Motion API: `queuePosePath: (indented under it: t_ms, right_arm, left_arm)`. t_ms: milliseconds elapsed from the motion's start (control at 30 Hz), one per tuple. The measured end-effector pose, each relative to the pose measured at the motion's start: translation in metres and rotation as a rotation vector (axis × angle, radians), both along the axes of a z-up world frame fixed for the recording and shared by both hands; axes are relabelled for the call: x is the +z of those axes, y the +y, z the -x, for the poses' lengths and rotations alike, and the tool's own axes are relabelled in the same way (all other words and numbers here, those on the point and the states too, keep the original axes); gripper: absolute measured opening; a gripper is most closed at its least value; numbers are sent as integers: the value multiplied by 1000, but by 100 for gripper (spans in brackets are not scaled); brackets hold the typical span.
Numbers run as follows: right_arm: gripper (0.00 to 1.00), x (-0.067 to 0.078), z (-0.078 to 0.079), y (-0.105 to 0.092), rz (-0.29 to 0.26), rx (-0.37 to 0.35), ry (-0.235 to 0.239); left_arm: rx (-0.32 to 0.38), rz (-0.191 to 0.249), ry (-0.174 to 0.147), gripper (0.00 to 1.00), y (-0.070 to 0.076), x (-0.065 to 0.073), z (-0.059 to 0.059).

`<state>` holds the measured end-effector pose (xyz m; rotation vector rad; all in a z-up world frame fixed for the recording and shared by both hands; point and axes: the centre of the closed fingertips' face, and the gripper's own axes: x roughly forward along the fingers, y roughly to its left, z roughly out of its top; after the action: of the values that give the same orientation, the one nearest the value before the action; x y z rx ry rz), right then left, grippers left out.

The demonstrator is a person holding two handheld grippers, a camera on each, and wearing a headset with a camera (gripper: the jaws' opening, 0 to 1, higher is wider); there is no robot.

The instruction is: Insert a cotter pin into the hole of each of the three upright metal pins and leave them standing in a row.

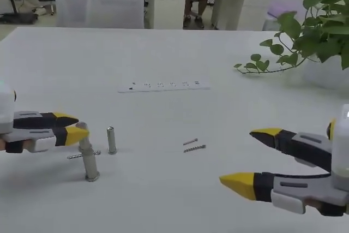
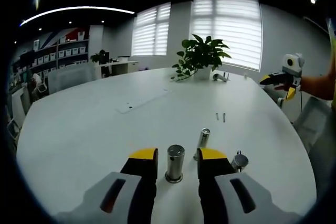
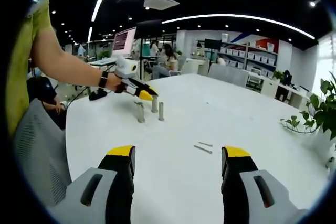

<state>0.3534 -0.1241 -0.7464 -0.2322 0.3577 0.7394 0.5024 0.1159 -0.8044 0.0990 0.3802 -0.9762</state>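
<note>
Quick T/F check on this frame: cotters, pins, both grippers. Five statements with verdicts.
1. Two loose cotters lie on the table. True.
2. The right gripper holds a cotter. False: it is open and empty.
3. Three pins stand upright. True.
4. In the head view the loose cotters lie left of the pins. False: they lie to the right of them, toward the right gripper.
5. The left gripper has its jaws either side of a pin. True.
</note>
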Motion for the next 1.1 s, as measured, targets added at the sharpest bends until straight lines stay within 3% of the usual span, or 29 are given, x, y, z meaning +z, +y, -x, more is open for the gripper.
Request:
queuePosePath:
  t_ms: [233, 567, 1100]
  right_arm:
    - [68, -5, -3, -2, 2, -8, 12]
    - [68, -11, -4, -4, -1, -13, 27]
    - [67, -19, -3, -6, 4, -17, 48]
  left_arm:
    - [-21, -12, 4, 23, -4, -10, -2]
    - [-44, -21, -14, 13, -7, -13, -6]
    - [-75, -22, -12, 10, -7, -12, -4]
